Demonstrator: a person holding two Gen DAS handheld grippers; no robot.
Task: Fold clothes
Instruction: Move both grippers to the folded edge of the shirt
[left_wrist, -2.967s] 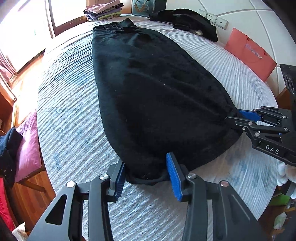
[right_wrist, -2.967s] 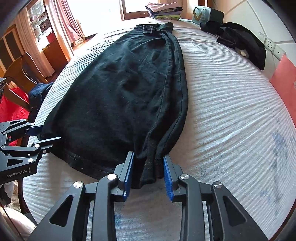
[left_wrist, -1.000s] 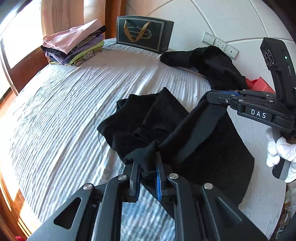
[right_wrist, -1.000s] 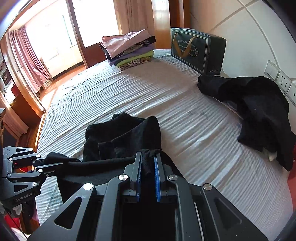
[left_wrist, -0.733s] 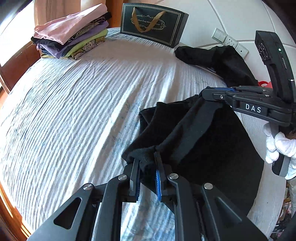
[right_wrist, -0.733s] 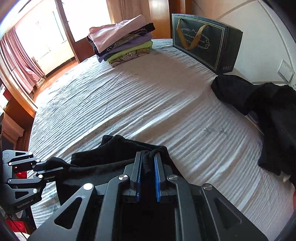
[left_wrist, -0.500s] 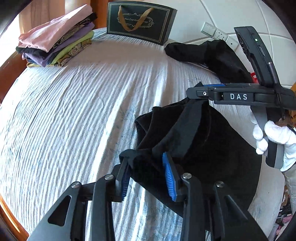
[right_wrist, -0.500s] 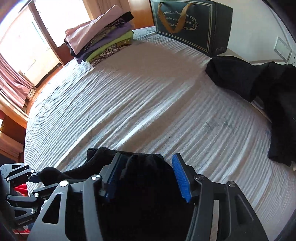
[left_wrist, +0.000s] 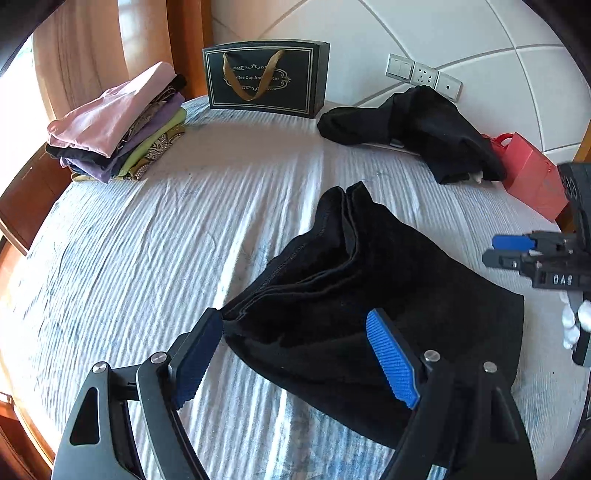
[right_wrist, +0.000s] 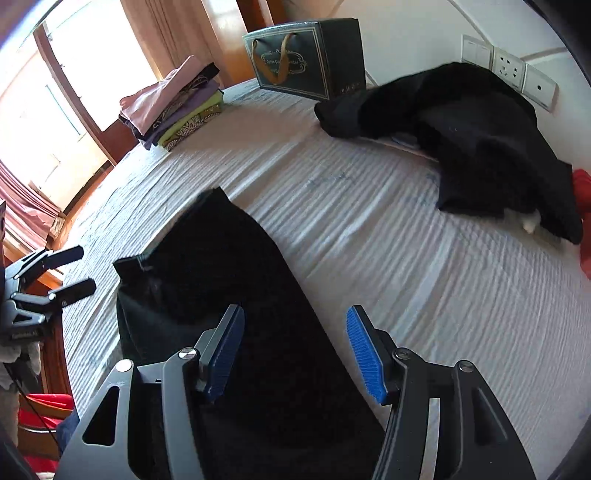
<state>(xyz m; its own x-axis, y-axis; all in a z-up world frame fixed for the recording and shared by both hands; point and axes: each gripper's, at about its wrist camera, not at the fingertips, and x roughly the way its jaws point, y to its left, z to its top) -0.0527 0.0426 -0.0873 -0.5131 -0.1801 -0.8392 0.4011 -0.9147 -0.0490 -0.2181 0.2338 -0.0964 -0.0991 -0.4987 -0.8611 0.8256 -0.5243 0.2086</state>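
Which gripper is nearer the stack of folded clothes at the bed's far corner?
Left. The left gripper sits on the garment's side facing the stack of folded clothes; the right gripper is on the opposite side.

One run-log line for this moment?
black garment: folded over on bed | left gripper: open, just released | right gripper: open, just released

The bed (left_wrist: 155, 236) was covered by a white ribbed spread. A black garment (left_wrist: 369, 280), folded over, was laid toward its near edge. A stack of folded clothes (left_wrist: 118, 122) was set at the far left corner, and a dark gift bag (left_wrist: 266, 77) was stood at the far edge. Another black garment (left_wrist: 424, 129) was heaped by the far right corner, with a red bag (left_wrist: 528, 177) just beside it.
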